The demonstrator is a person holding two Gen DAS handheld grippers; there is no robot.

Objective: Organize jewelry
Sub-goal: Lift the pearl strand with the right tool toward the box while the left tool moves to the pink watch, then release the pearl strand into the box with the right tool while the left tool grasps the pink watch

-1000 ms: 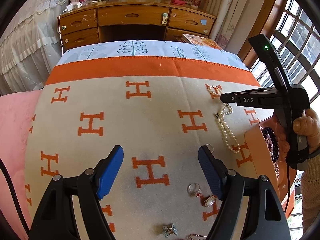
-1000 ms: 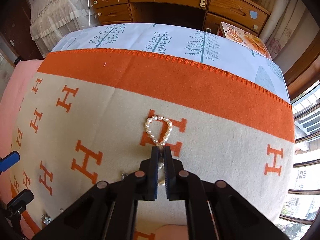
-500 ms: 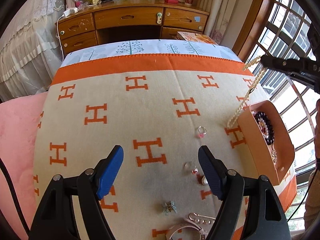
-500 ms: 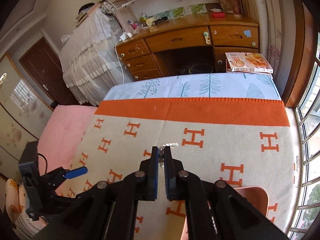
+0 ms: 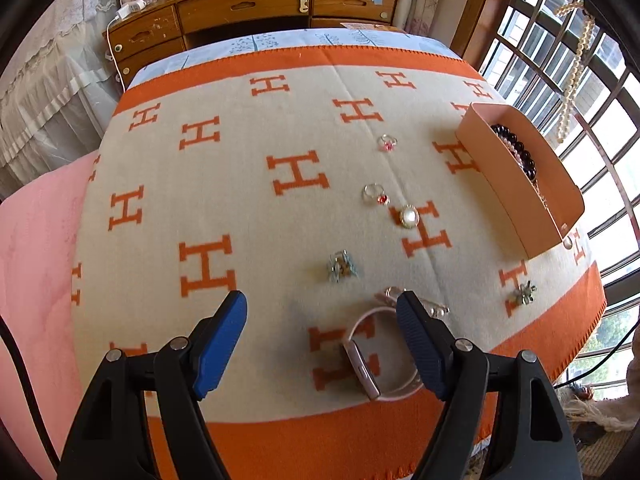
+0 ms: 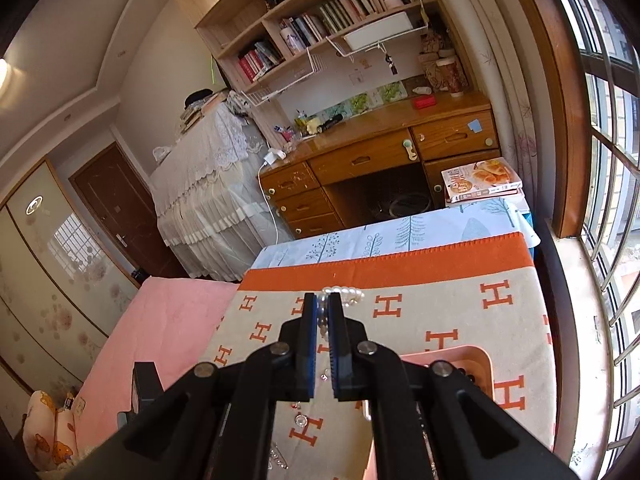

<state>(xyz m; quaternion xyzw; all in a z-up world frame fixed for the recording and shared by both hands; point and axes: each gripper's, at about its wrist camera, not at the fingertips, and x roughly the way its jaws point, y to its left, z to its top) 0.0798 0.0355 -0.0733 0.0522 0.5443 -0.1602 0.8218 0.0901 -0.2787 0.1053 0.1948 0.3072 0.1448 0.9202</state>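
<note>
**Lowering the pearls into the box**

While the right gripper (image 6: 323,312) is pinching the pearl necklace (image 5: 573,76) high above the orange box (image 5: 520,204), we are aiming to lower it slowly so the strand coils inside, and the left gripper (image 5: 322,320) is hovering wide open over the watch (image 5: 366,364)

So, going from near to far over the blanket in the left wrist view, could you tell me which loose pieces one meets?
Watch → blue cluster → pearl brooch → red-stone ring → pink-stone ring.
</note>
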